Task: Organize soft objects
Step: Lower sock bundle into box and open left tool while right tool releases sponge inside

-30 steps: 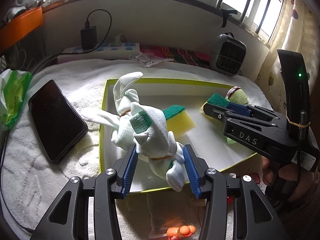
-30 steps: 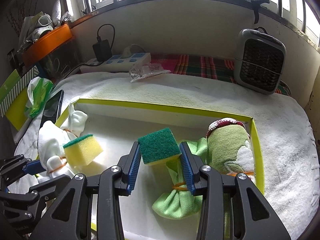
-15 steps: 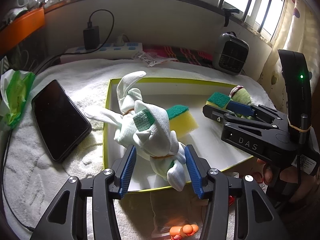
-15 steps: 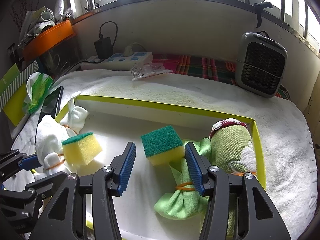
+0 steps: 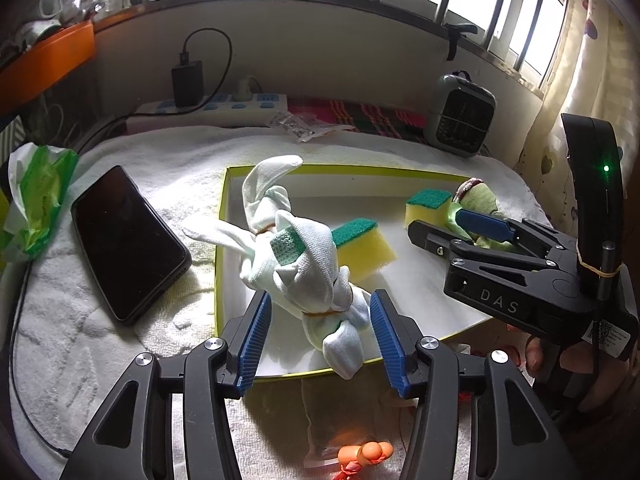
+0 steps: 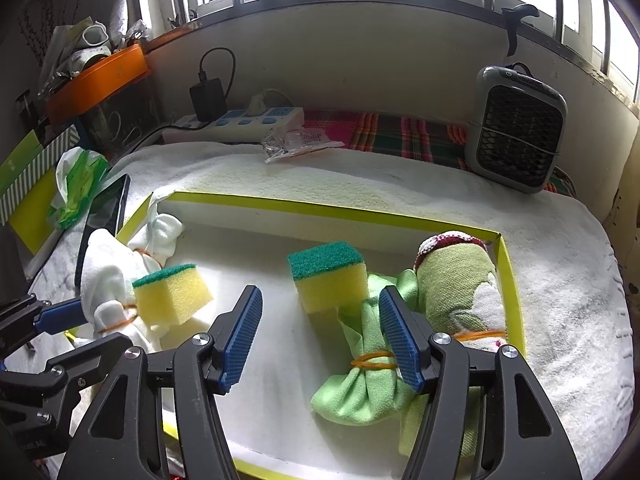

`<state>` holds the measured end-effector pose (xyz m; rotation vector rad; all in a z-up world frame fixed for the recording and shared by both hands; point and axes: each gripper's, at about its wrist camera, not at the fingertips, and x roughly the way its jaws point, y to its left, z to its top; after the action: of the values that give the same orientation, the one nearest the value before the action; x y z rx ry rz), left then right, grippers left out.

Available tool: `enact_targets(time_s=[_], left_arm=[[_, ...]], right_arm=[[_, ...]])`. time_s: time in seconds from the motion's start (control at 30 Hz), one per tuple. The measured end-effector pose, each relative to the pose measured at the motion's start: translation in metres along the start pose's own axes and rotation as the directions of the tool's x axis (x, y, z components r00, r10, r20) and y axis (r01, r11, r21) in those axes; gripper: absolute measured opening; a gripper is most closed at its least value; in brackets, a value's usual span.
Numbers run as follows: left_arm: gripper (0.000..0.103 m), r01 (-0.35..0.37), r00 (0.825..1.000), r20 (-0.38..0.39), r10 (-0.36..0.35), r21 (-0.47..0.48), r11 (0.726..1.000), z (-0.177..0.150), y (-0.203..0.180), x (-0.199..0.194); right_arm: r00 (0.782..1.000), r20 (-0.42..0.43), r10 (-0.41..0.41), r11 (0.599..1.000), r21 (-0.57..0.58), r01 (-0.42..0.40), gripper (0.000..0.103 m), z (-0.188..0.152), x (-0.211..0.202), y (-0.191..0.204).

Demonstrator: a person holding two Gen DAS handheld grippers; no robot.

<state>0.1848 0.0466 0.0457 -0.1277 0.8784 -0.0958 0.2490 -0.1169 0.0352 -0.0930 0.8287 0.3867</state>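
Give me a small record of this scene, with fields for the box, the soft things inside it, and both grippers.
box: shallow yellow-edged cardboard box on a white towel
left side: white cloth bundle tied with rubber bands, partly over the box edge; yellow sponge with green scrub top against it
right side: second yellow sponge with green top, tied light green cloth, rolled green towel
left gripper: open, jaws just widened, astride the white bundle
right gripper: open, jaws just widened, sponge released
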Motion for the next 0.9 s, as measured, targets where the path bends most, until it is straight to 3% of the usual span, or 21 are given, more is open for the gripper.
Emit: enact_targets(time_s=[0.9], left_arm=[[0.051,-0.019,0.999,0.027,0.019,0.0,1.0,-0.015,-0.003,-0.026]], right_arm=[[0.999,0.043,0.006,0.999,0.036,-0.008,0.062,-0.02,-0.038,0.0]])
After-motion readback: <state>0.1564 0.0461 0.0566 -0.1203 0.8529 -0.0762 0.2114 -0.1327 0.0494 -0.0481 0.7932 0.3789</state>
